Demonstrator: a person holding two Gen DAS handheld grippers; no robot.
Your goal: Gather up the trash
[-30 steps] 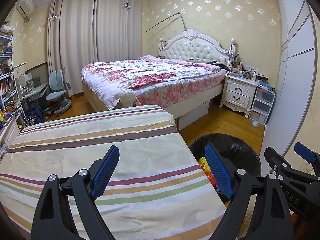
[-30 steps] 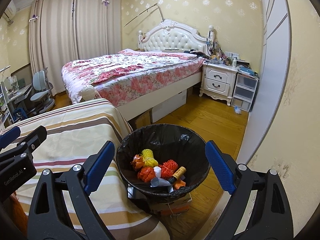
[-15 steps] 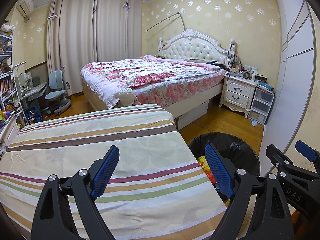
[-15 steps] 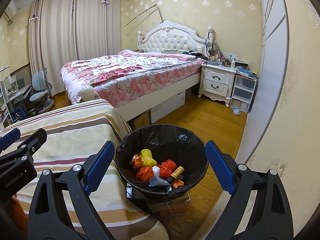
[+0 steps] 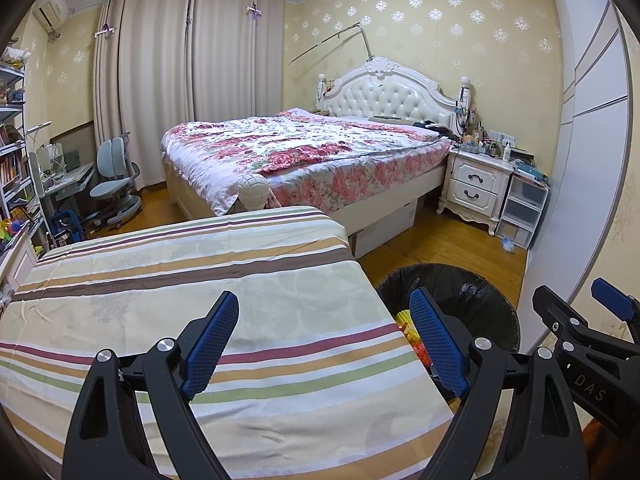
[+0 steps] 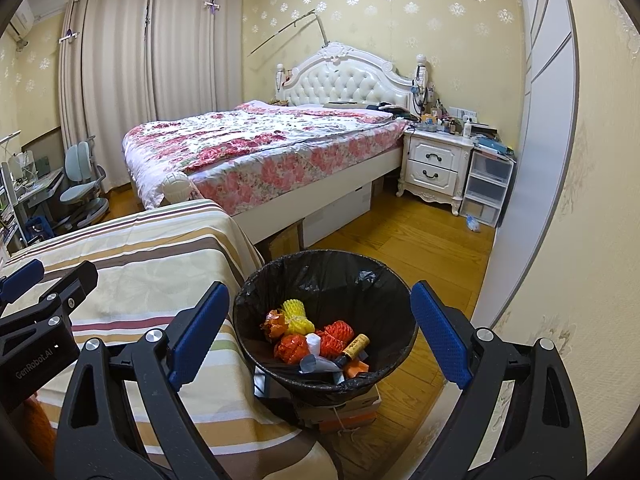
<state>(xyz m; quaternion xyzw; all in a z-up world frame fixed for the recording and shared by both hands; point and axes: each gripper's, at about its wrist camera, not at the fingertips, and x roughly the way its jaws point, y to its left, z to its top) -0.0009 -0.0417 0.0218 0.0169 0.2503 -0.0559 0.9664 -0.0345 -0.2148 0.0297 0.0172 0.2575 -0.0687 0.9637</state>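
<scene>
– What's under the left jaws?
– A striped cloth-covered surface [image 5: 224, 280], bare.
– And between the right jaws?
– Wooden floor [image 6: 404, 236], bearing a lined bin [image 6: 340, 276] on boxes [image 6: 340, 410].

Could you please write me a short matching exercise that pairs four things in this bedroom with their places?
Things:
1. trash bin
2. nightstand
3. desk chair
4. striped cloth

Places:
A. by the curtains, at the left of the room
B. on the floor beside the striped surface, lined with a black bag
C. spread over the near surface, under the left gripper
D. next to the headboard of the floral bed

Pairs: 1-B, 2-D, 3-A, 4-C
</scene>
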